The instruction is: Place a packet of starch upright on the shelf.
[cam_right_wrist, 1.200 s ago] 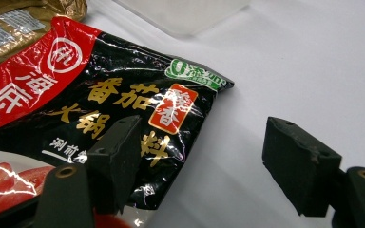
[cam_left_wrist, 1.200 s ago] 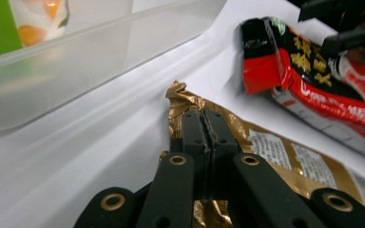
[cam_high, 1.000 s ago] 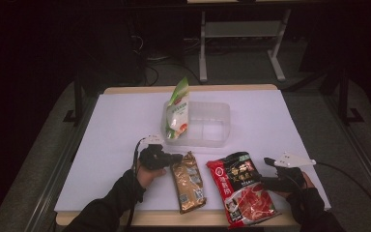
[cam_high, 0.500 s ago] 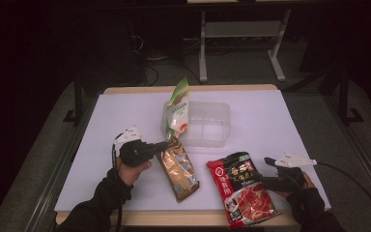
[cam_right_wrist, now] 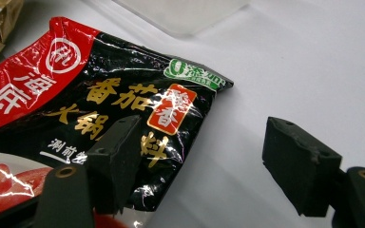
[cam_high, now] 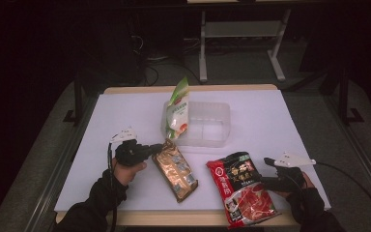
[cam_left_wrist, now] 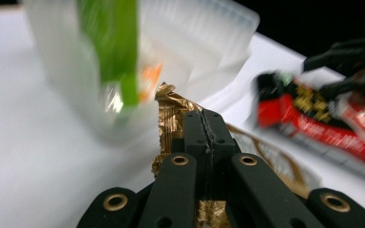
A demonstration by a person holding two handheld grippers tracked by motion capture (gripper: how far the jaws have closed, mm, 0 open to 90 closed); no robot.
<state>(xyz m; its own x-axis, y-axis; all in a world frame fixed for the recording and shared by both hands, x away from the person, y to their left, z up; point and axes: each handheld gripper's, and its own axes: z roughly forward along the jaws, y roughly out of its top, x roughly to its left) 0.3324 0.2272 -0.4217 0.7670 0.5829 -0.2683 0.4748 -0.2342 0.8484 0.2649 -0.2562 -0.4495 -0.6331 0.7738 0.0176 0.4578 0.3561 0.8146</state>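
My left gripper (cam_high: 155, 149) is clamped on the top corner of the gold-brown packet (cam_high: 176, 169); in the left gripper view my jaws meet with the crinkled gold foil (cam_left_wrist: 171, 111) pinched between them. The packet slants from that pinched corner down toward the table's near edge, its lower end lying on the white table (cam_high: 121, 111), roughly midway between the left and right edges. The held corner sits just beside the near left corner of the clear plastic container (cam_high: 207, 121), which stands at the middle of the table. A green-and-white pouch (cam_high: 178, 108) leans upright against the container's left end, its top reaching toward the far edge. My right gripper (cam_high: 265, 181) rests near the table's near right corner with its jaws spread apart, gripping nothing. In the right gripper view one jaw lies over the edge of the red-and-black sauce packet (cam_right_wrist: 100, 109) and the other stands over bare table, well apart from it. That packet (cam_high: 241, 188) lies flat by the near edge, just right of the gold-brown packet without touching it, its lower end reaching the table's near edge.
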